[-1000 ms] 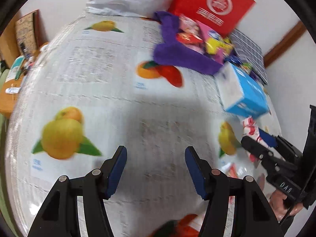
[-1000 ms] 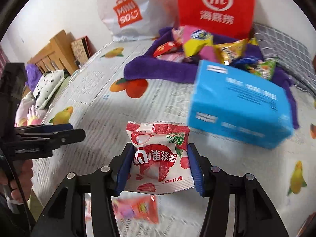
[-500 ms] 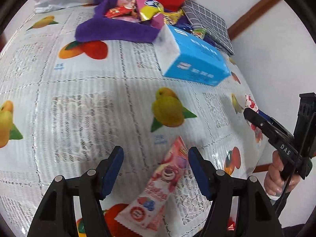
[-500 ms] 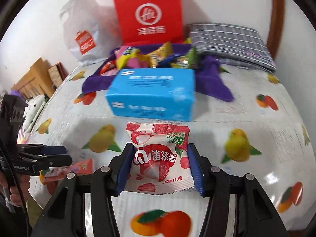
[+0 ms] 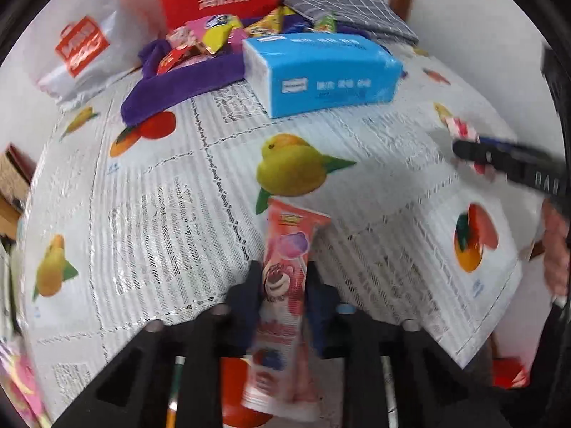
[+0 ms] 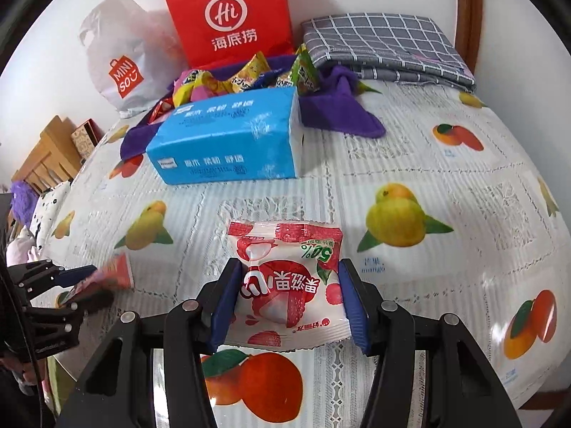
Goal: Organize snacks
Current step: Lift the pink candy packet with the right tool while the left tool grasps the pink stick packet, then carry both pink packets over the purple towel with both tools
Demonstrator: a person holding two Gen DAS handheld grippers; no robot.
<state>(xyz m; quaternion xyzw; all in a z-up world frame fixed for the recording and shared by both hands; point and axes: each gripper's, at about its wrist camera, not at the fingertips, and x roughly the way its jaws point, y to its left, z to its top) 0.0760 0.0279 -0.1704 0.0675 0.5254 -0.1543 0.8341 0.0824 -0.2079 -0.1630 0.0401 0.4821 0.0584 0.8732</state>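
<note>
My left gripper [image 5: 282, 292] has just closed on the long pink snack packet [image 5: 283, 285], its long axis running straight out between my jaws toward the snack pile [image 5: 221, 32], while my right gripper [image 6: 287, 303] clamps the strawberry candy bag [image 6: 285, 278].

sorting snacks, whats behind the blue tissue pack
Behind the blue tissue pack a purple cloth holds a pile of snack packets. The pack hides the pile's lower part.

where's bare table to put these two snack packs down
Bare tablecloth lies in front of the blue tissue pack and to its right, below the grey checked cloth. It is crowded behind the pack: snacks heaped on the purple towel against the red bag.
</note>
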